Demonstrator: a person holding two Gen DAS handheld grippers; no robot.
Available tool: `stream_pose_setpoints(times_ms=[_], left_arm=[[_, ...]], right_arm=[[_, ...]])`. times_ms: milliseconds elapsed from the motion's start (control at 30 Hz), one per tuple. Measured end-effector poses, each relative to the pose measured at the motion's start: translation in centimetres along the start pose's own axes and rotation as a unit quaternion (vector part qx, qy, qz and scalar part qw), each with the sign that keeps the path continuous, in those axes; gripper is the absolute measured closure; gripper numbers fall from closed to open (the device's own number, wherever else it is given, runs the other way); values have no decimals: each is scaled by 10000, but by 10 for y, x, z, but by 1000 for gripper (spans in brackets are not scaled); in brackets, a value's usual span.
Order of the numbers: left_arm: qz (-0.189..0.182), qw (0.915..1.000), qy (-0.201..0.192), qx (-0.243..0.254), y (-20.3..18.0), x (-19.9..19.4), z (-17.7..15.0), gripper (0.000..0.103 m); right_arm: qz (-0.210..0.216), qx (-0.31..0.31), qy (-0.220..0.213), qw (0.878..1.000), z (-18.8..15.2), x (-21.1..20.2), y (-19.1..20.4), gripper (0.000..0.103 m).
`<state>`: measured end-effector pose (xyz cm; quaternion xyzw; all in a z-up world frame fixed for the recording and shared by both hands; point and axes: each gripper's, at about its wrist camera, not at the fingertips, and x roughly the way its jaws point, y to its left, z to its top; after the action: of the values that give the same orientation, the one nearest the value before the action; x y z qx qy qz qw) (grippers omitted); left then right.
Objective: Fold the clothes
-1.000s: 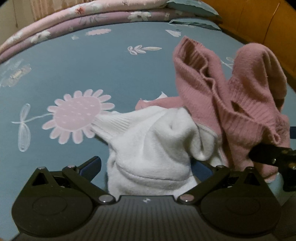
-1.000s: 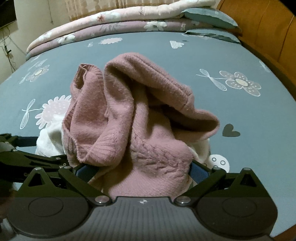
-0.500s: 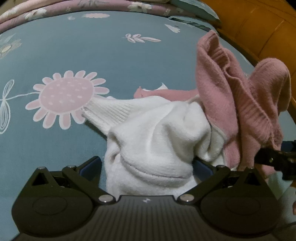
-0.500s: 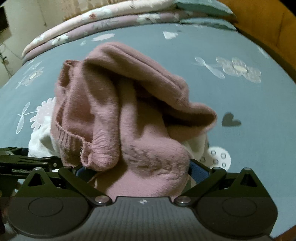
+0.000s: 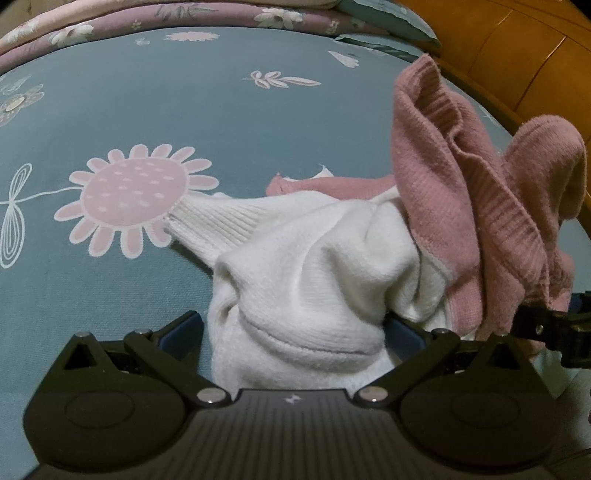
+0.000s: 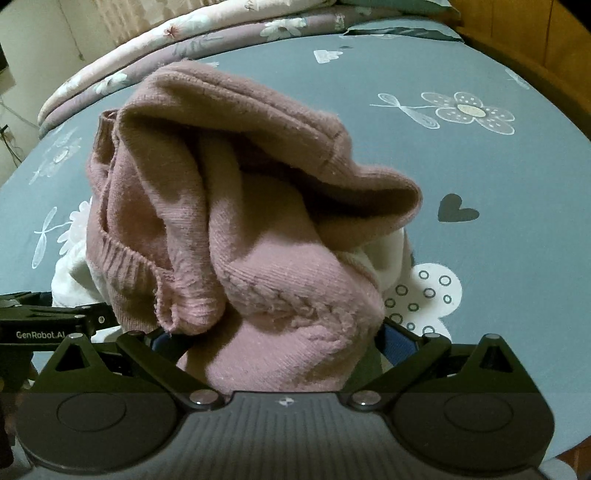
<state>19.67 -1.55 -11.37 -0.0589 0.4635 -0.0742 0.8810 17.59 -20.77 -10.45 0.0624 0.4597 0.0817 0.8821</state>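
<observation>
Flowered blue bedsheet (image 5: 155, 110), folded quilts (image 6: 155, 40), wooden headboard (image 5: 517, 48).

Two knitted garments lie bunched together on one bed (image 5: 229, 110): one pink sweater (image 6: 229, 206) and one white sweater (image 5: 310, 280). Two tools are in view, the left tool (image 5: 293, 328) and the right tool (image 6: 284, 336), each with two fingers. At the far end of the bed are two folded floral quilts (image 6: 177, 40), stacked, and two grey-blue pillows (image 5: 384, 22). One wooden headboard (image 5: 517, 48) runs along the side.
</observation>
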Motion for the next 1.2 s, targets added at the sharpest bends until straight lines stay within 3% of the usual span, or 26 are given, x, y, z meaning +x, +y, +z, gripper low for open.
stream_pose_setpoints(times_ms=[133, 400, 700, 900, 1200], left_arm=[[76, 9999, -3, 75, -2, -1, 5, 0], [413, 9960, -333, 718, -20, -7, 27, 0], [493, 9936, -625, 796, -19, -8, 52, 0], [465, 9924, -821, 789, -20, -19, 59, 1], [137, 9905, -1110, 796, -25, -54, 53, 1]], right_arm=[[-73, -128, -24, 9999, 3, -2, 7, 0], [-200, -354, -313, 9987, 25, -6, 9, 0], [-165, -463, -663, 9966, 58, 1, 12, 0], [-160, -510, -818, 9952, 72, -3, 15, 0], [-159, -665, -1184, 9906, 69, -40, 30, 0]])
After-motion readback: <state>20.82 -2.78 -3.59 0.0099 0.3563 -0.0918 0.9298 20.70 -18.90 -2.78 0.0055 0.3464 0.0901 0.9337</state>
